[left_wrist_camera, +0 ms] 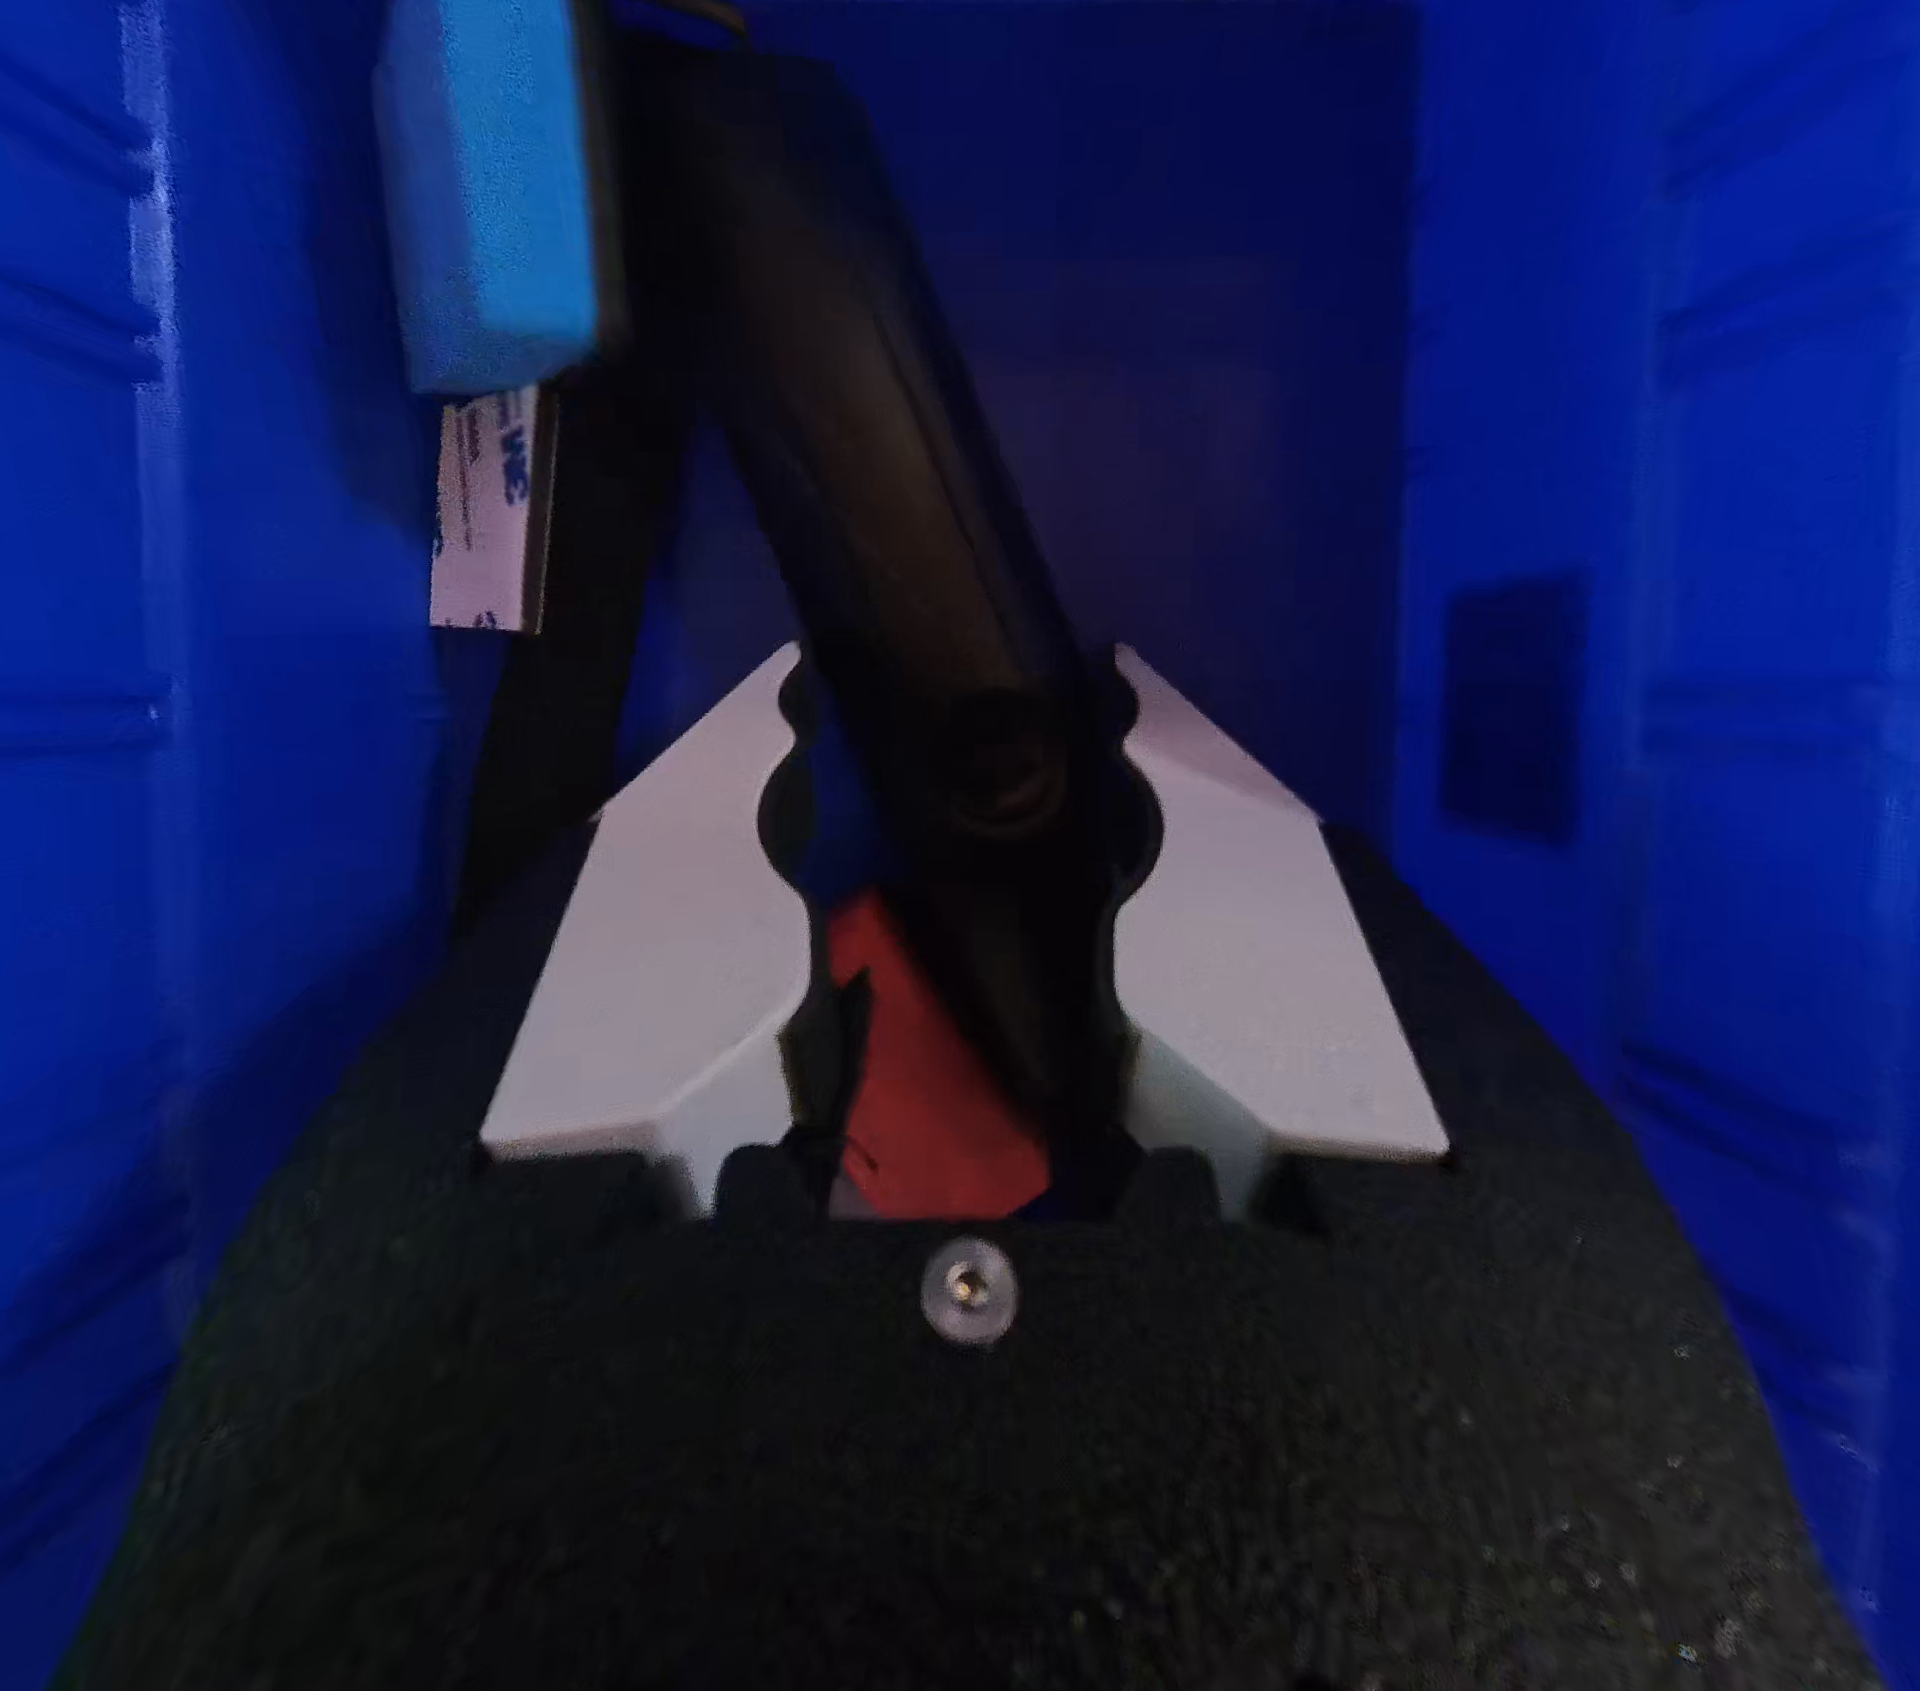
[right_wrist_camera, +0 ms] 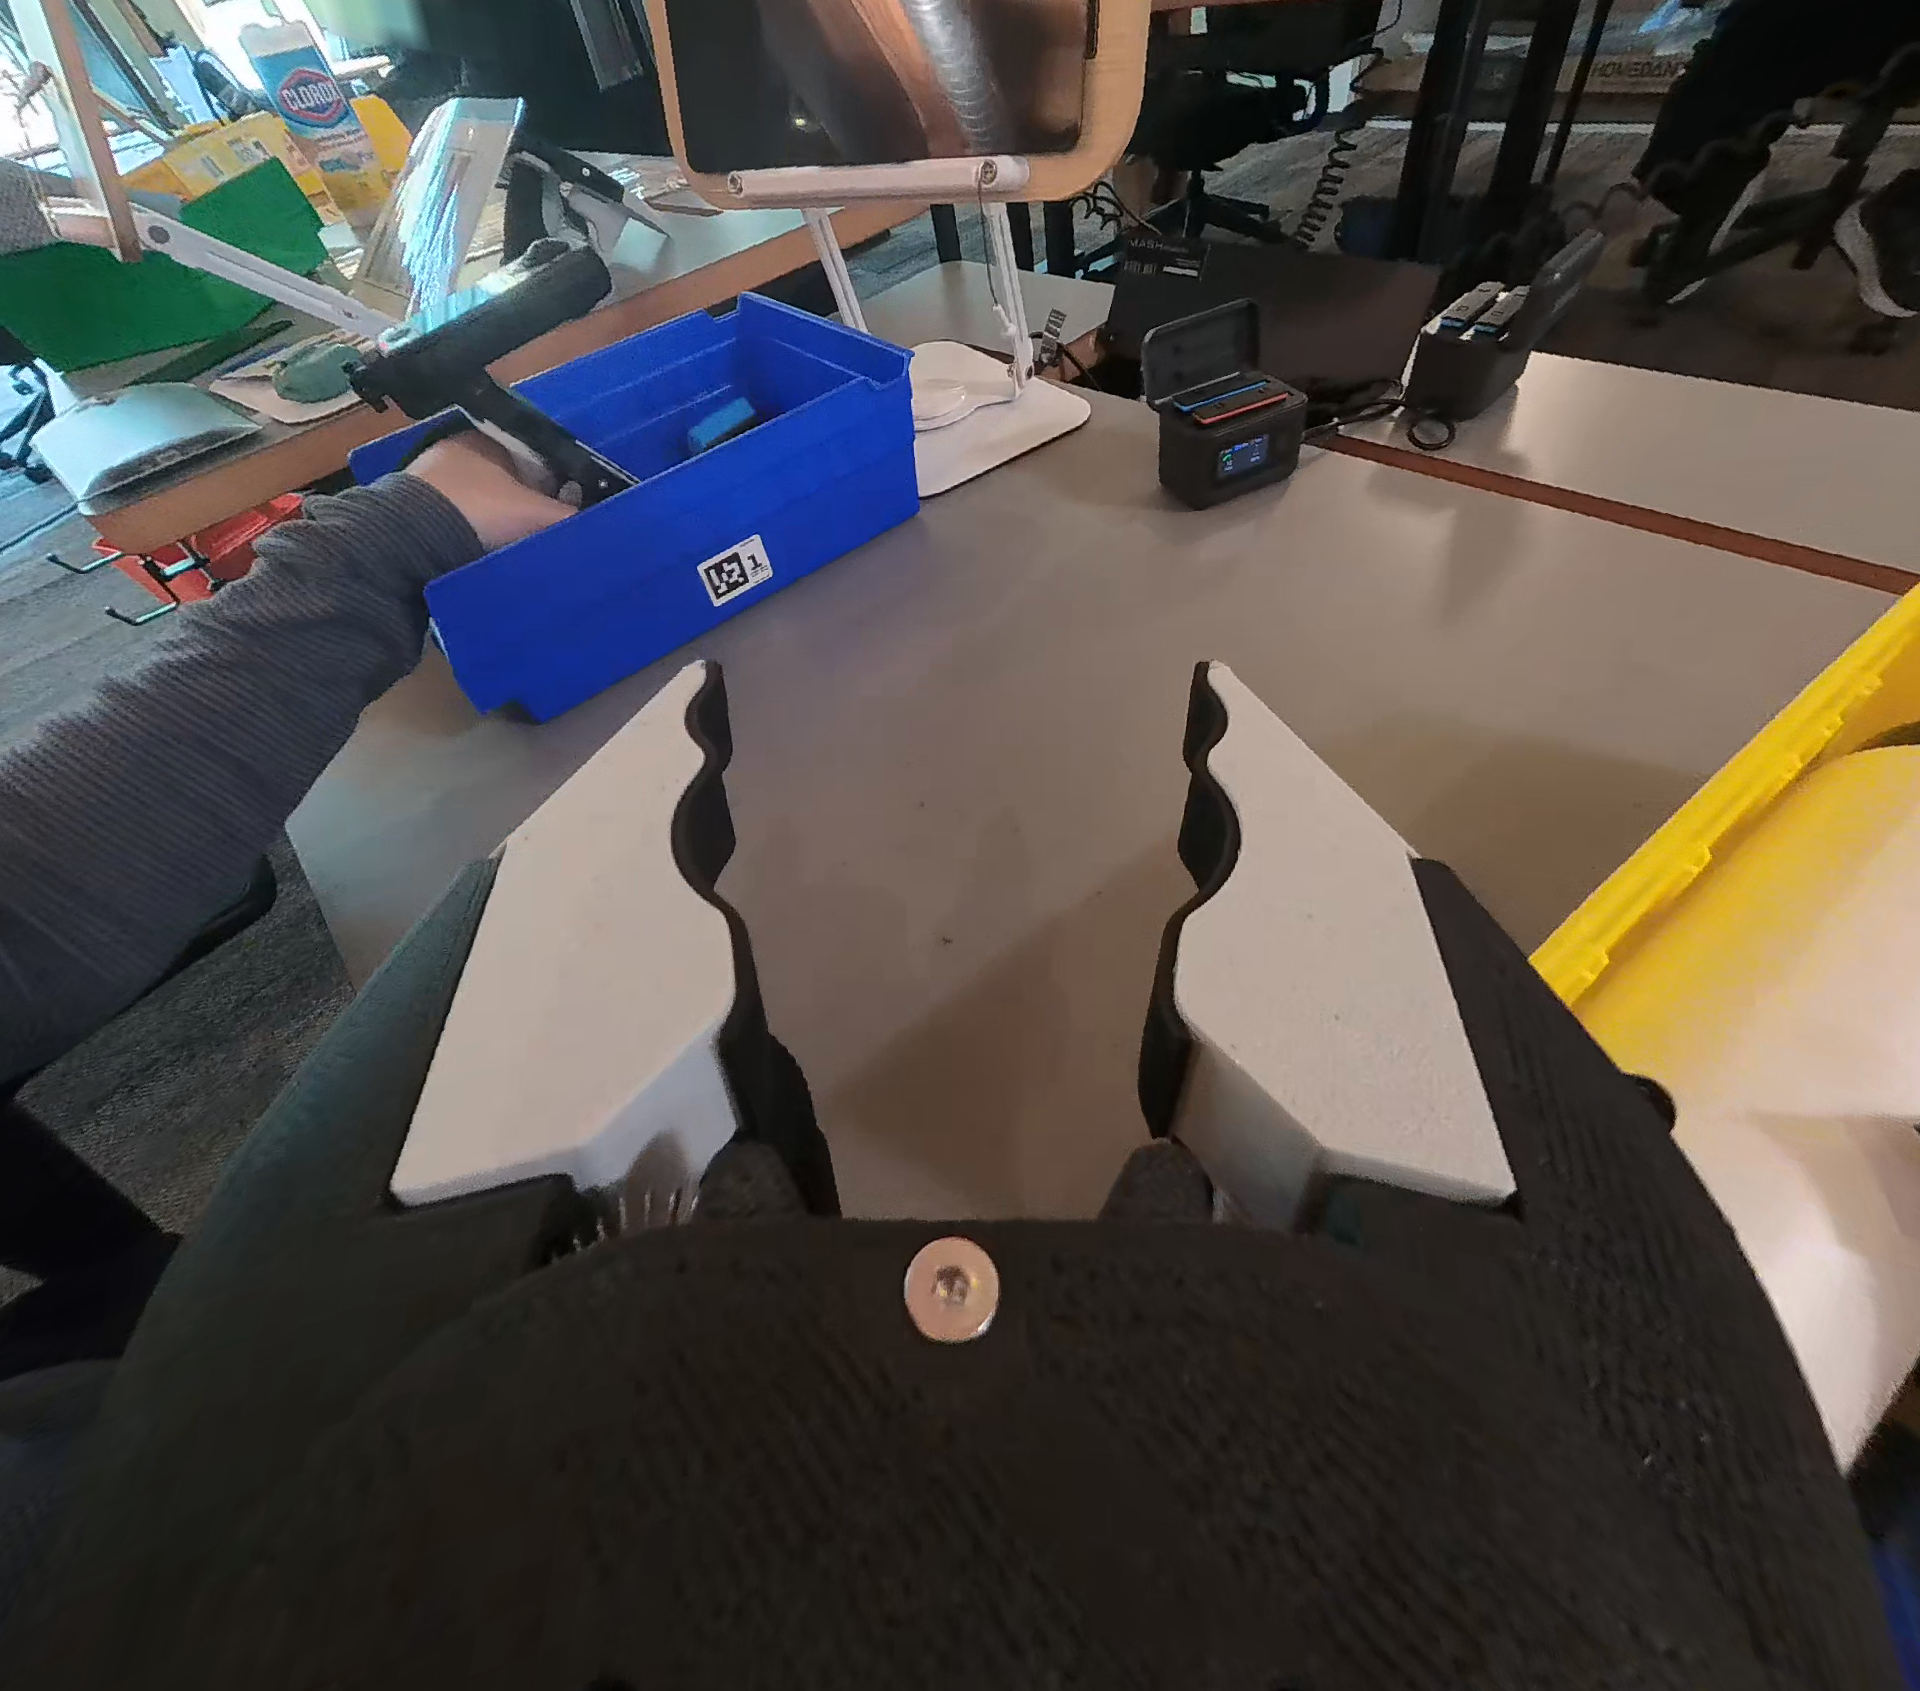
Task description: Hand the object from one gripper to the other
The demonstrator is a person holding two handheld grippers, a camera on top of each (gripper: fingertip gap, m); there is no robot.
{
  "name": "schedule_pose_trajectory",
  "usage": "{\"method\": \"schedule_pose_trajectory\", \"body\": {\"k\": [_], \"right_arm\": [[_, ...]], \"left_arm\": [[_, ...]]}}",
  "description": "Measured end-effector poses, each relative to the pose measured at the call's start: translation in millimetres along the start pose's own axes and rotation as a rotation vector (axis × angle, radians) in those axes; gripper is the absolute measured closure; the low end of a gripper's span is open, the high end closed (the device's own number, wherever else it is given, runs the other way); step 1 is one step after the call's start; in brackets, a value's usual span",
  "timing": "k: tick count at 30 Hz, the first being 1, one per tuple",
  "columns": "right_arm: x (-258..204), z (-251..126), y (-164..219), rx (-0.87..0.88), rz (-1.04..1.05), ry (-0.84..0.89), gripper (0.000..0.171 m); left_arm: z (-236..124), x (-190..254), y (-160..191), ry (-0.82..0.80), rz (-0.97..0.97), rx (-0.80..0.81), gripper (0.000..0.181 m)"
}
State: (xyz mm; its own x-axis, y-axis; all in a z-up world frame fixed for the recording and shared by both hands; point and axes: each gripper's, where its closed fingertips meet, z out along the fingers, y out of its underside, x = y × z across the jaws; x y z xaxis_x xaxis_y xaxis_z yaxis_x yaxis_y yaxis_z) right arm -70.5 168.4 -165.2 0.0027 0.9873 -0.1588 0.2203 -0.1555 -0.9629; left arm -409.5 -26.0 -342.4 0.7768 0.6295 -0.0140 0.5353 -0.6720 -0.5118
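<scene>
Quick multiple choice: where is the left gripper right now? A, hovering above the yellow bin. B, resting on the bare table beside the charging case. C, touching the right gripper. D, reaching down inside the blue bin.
D: the right wrist view shows the left gripper dipping into the blue bin, and in its own view blue walls surround it while its fingers close on a long black object.

place: office-like lab | cues: grey desks (right_wrist_camera: 1039, 758); blue parts bin (right_wrist_camera: 665, 519); battery chargers (right_wrist_camera: 1231, 436); office chair (right_wrist_camera: 1205, 114)
</scene>
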Motion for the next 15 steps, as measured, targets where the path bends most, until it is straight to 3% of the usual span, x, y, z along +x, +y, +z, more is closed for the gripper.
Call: {"method": "schedule_pose_trajectory", "body": {"k": [6,10,15], "right_arm": [[2.2,-0.3,1.1,-0.007,-0.002,0.003,0.084],[4.1,-0.6,1.3,-0.004,0.012,0.0,0.085],[-9.0,1.3,-4.5,0.038,-0.021,-0.057,0.085]], "left_arm": [[-12.8,-14.1,-18.5,-0.151,0.221,0.109,0.131],[-42.7,-12.1,-52.1,-0.197,0.341,0.359,0.131],[-120.3,14.3,-94.5,-0.291,0.516,0.754,0.132]]}}
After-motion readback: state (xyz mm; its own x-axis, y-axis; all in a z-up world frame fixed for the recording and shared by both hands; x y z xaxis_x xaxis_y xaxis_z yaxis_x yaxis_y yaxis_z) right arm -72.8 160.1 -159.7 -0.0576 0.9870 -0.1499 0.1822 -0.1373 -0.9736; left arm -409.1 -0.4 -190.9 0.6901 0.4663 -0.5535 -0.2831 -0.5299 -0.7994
